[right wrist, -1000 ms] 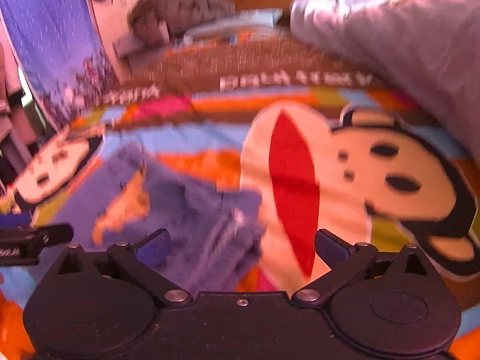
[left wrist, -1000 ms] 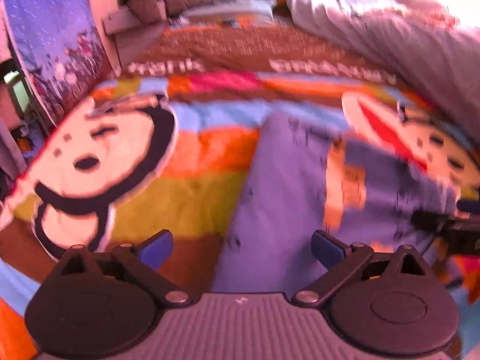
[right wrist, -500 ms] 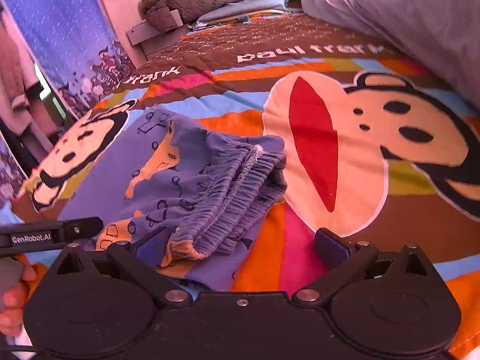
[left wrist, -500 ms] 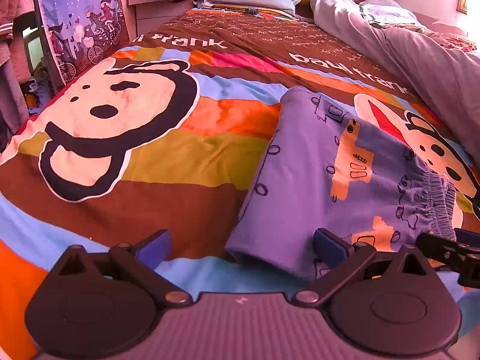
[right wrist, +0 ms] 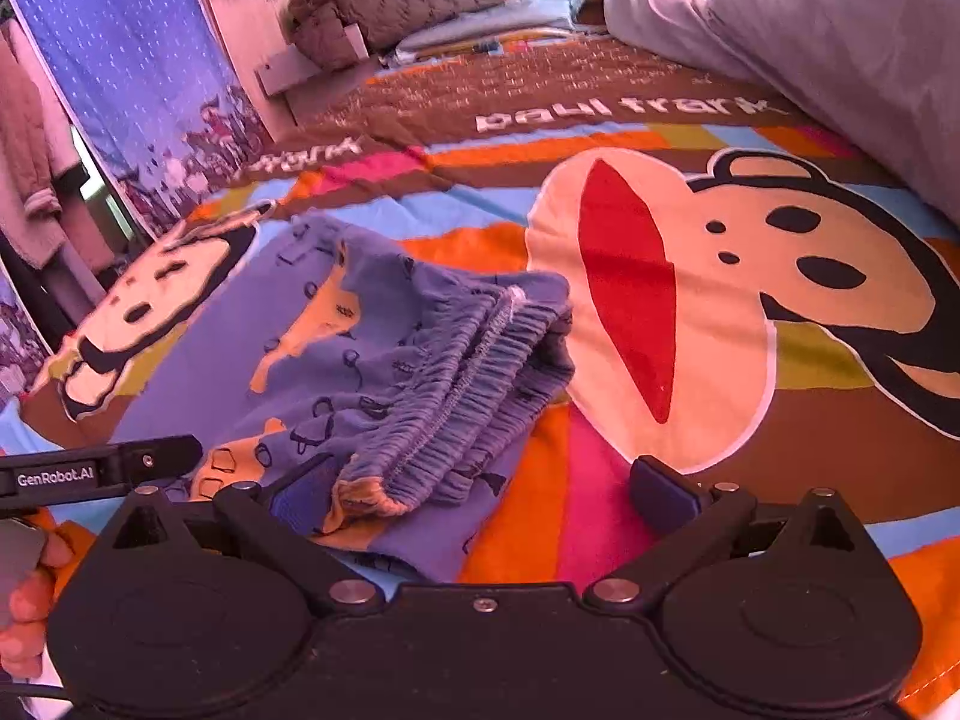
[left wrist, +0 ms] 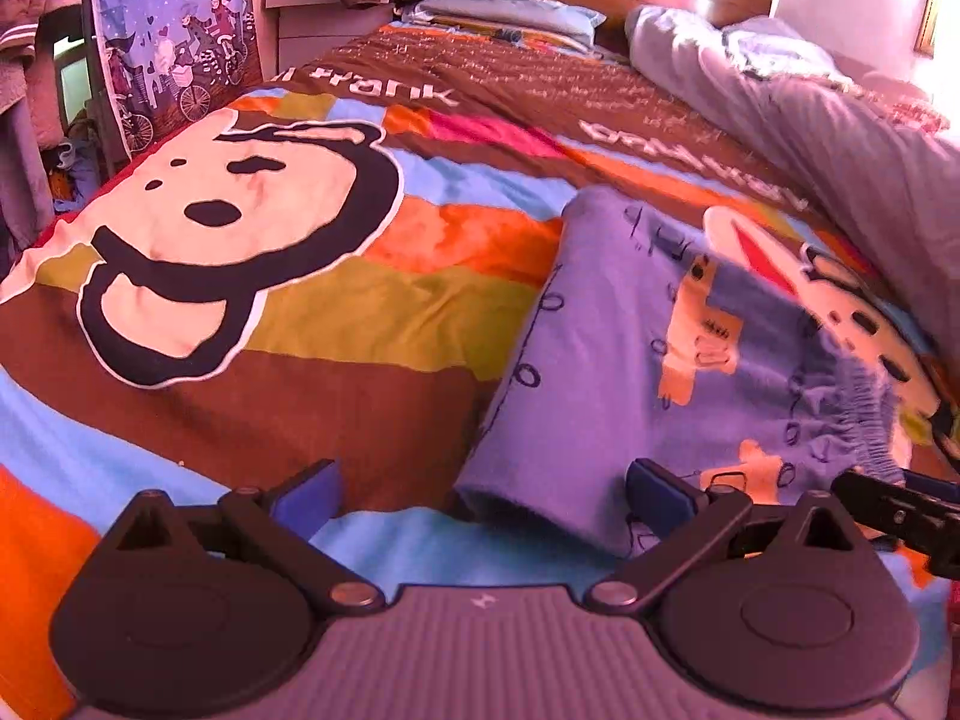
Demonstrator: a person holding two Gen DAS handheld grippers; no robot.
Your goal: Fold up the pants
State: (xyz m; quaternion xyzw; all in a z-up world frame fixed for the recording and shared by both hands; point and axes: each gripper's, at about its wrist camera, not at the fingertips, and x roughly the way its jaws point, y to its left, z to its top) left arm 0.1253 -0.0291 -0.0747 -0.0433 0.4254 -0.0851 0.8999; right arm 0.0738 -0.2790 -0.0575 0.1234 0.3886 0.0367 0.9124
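Hovering low over pants (left wrist: 606,372) on bedspread (left wrist: 360,312): left gripper (left wrist: 480,489), right gripper (right wrist: 480,489), jaws apart, empty.

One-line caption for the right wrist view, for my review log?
Right gripper open above the folded blue pants, elastic waistband bunched on top, on a cartoon-monkey bedspread.
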